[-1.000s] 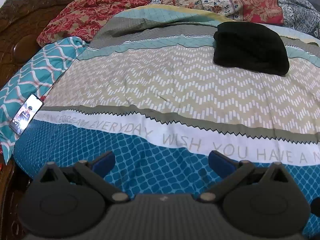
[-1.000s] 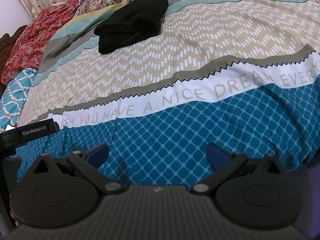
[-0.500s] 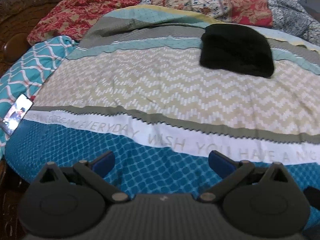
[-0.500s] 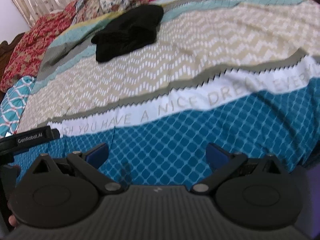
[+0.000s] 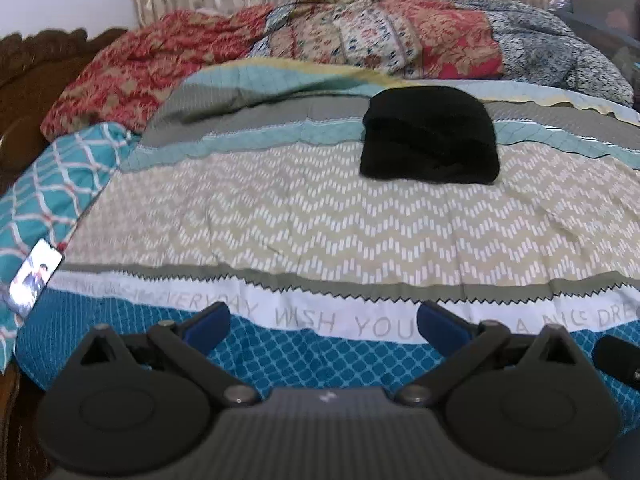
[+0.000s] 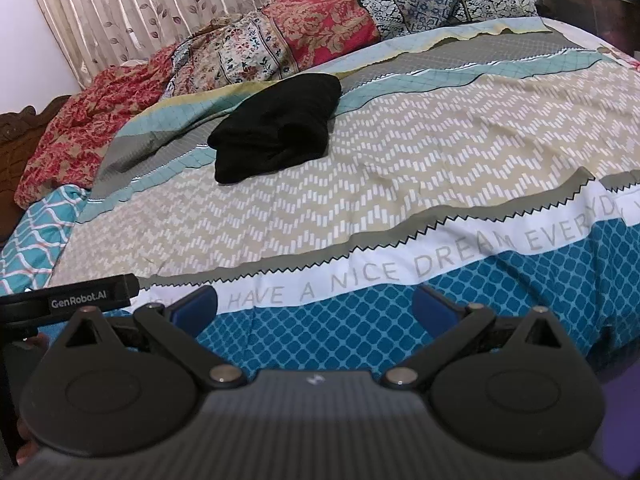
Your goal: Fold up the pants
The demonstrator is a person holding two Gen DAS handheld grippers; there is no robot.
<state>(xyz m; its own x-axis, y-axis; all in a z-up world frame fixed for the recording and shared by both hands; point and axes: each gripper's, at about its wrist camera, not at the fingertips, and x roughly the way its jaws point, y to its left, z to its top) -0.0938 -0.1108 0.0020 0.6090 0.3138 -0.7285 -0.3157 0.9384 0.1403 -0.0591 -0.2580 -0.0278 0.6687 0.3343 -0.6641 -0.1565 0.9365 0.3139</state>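
Black pants [image 5: 430,138] lie bundled compact on far bed [image 5: 320,216], both grippers, left [image 5: 322,326] and right [image 6: 314,306], near edge, fingers spread, empty; fits either just-folded or awaiting pickup.

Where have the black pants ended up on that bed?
The black pants lie bundled far up the bedspread, right of centre in the left view, just before the floral quilts, beyond both open grippers.

Pants [image 5: 430,138] on bedspread [image 5: 320,216], far side; quilts [image 5: 360,44] behind; phone [image 5: 34,276] at left edge.
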